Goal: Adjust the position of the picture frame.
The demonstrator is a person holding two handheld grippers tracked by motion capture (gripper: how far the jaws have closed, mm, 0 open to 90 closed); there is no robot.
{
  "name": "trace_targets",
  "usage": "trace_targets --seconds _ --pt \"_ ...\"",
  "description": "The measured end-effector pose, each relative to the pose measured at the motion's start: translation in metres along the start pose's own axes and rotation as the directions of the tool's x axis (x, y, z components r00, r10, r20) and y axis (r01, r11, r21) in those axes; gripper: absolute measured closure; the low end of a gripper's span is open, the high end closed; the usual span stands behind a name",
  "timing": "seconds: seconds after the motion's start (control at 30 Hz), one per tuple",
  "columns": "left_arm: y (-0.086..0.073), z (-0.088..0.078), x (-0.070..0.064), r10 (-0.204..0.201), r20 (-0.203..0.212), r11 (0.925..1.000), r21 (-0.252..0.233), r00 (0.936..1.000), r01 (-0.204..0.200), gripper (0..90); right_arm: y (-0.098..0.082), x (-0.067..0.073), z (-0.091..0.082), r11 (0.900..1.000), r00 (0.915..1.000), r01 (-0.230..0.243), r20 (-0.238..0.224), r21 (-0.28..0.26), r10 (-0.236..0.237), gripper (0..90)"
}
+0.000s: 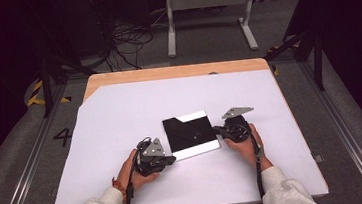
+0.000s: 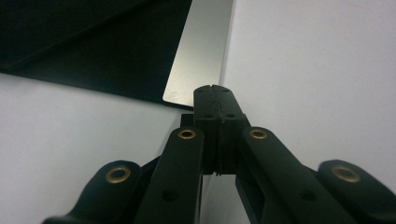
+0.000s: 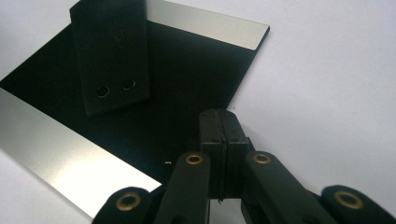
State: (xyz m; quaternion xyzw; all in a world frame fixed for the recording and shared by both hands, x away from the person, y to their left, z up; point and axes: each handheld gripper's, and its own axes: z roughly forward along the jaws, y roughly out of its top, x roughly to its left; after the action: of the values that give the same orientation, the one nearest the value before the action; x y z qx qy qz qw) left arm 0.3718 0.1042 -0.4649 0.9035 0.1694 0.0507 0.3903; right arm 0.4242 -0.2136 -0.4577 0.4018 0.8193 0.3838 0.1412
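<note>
flat black square sheet with silvery strips along two edges (image 1: 190, 134): flat on white table cover (image 1: 120, 113), centre-near | left gripper (image 1: 171, 159): jaws together, nothing between; tips at sheet's 7 o'clock corner; contact unclear | right gripper (image 1: 217, 129): jaws together, empty; at sheet's 3 o'clock edge, over black area

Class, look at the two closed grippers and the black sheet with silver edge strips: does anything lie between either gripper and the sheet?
Nothing visible does. The left gripper sits at a corner of the black sheet; the right gripper is at its opposite edge.
</note>
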Motion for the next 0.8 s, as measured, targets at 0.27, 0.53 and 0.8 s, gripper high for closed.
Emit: trace_targets --seconds 0.27,0.53,0.8 --pt "-0.003 -0.004 0.006 -0.024 -0.048 0.9997 -0.005 0.9986 0.024 86.2 -0.004 0.004 -0.006 0.999 0.9996 0.026 -0.009 0.019 -0.026 90.0" --pt "-0.004 -0.004 0.016 -0.056 -0.033 0.9983 -0.016 0.9979 0.055 85.6 -0.008 0.007 -0.01 0.999 0.9989 0.044 -0.014 0.018 -0.044 90.0" --pt "0.001 0.001 0.011 -0.029 -0.002 0.9995 -0.008 0.9996 0.029 87.8 -0.007 0.004 -0.01 0.999 0.9991 0.03 -0.031 0.023 -0.029 90.0"
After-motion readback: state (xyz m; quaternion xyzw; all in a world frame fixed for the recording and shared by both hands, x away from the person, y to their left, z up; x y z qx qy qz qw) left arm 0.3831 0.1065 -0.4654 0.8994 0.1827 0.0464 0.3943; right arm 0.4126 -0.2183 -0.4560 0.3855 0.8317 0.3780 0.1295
